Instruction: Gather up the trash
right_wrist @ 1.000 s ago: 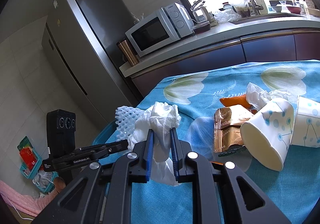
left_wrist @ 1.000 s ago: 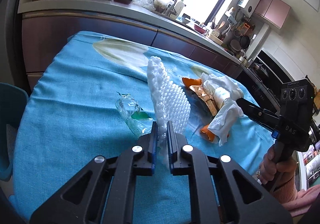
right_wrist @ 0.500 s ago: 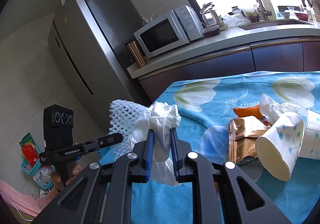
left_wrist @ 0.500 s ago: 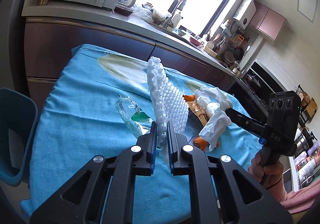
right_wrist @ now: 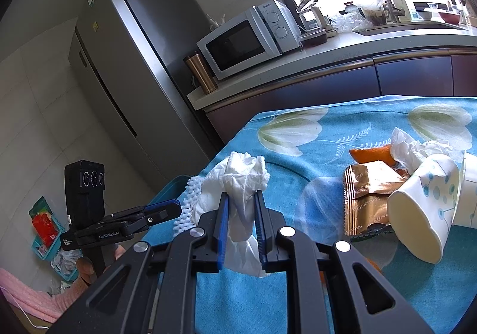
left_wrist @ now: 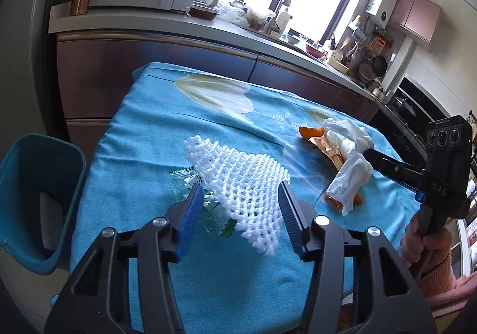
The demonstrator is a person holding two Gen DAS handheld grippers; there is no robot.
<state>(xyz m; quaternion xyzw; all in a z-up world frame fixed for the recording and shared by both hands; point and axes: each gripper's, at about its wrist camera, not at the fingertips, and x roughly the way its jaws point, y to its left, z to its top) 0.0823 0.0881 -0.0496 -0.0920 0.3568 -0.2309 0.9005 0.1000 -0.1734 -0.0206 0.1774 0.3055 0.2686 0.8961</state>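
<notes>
Fingers (left_wrist: 190,208) of the left gripper (left_wrist: 240,208) stand wide apart, with the white foam fruit net (left_wrist: 241,182) lying loose between them above the blue tablecloth (left_wrist: 143,131); neither pad presses it. Whether the net rests on the cloth or is in mid-air cannot be told. A clear plastic wrapper (left_wrist: 214,214) lies partly under it. The teal waste bin (left_wrist: 38,199) stands off the table edge, to the left of this gripper.

The right gripper (right_wrist: 241,226) is clamped on a crumpled white tissue (right_wrist: 244,182), held clear of the table.

Handling, by judgement:
- Foam net: very light, soft, springy. It compresses under the pads and re-expands on release. Grip across the bunched middle, not the thin edge, and close fully.
- Tissue: near weightless, limp, tears easily. The present hold at the wad's centre is adequate.
- Paper cups (right_wrist: 423,208): light, thin-walled, crush under side pressure. Pinch the rim wall.
- Gold foil sachets (right_wrist: 369,193): flat, slick. Take at a raised edge.
- Orange peel (right_wrist: 369,153): stiff, slightly heavier. Grip across its curve.
</notes>
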